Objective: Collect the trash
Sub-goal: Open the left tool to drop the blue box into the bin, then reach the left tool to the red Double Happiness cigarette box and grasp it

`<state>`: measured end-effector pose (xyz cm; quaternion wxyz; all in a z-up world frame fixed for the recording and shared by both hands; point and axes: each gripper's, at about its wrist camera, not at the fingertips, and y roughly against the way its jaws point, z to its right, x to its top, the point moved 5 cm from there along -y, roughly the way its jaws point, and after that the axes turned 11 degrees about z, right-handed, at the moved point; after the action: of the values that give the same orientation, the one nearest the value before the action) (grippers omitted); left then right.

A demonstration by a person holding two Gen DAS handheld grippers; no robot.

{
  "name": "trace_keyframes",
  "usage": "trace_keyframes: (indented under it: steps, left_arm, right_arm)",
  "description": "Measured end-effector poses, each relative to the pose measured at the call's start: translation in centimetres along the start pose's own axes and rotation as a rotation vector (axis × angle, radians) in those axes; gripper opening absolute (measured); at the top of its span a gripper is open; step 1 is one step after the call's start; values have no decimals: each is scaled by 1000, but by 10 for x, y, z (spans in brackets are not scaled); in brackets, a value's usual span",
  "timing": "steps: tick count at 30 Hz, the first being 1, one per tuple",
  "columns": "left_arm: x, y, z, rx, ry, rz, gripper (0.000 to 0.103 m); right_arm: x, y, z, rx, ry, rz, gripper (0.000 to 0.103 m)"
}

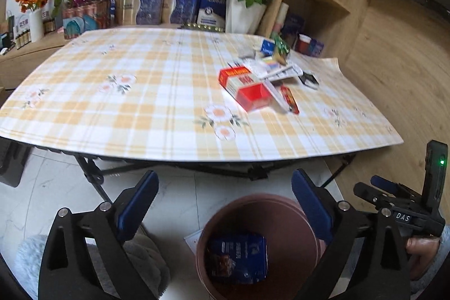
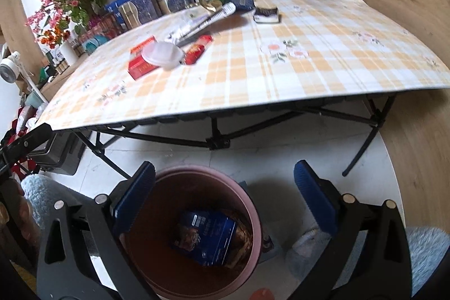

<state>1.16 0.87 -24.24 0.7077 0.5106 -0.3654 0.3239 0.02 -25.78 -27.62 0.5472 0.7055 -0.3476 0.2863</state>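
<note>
Left claw (image 1: pixel 225 204): released, jaws spread wide, nothing between them, held above the brown bin (image 1: pixel 257 246) on the floor. Right claw (image 2: pixel 225 196): likewise released and empty, poised over the same bin from the other side, with its left finger crossing the rim as viewed.

One item is found inside the bin: a blue packet (image 1: pixel 237 257), lying flat at the bottom. A white card or paper (image 1: pixel 194 239) is seen on the floor just beside the bin; whether it is trash that missed cannot be told.

The remaining trash is noted on the worktop (image 1: pixel 140 103), well apart from both claws: a red carton (image 1: pixel 243 87), a smaller red packet (image 1: pixel 289 99), white wrappers (image 1: pixel 278 70), a black-and-white box (image 1: pixel 309 79), a blue box (image 1: pixel 267 47) and a green foil wrapper (image 1: pixel 281 44), all clustered and partly overlapping.

Risks judged from this position:
- overlapping items may be dragged or scattered when one is pinched
- thin wrappers may slip from the pads
- the overhanging cloth may be snagged on the way up
- both claws reaching together may collide
- items released off-centre may land beside the bin
</note>
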Motion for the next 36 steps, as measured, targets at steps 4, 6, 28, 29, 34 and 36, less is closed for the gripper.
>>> trace_keyframes:
  steps: [4, 6, 28, 29, 34, 36]
  left_arm:
    - [12, 7, -5, 22, -2, 49, 96]
    - [21, 8, -8, 16, 17, 60, 97]
    - [93, -44, -24, 63, 106, -84, 97]
    - [93, -53, -23, 60, 123, -115, 97]
    - [93, -97, -11, 96, 176, -231, 96]
    - [92, -119, -6, 95, 228, -277, 81]
  right_arm:
    - [18, 9, 1, 20, -4, 45, 97]
    - [28, 13, 2, 20, 1, 72, 97]
    - [106, -7, 8, -29, 35, 130, 97]
    - [107, -11, 8, -32, 35, 119, 97]
    - [106, -34, 17, -57, 28, 67, 97]
    - [105, -40, 17, -56, 41, 60, 97]
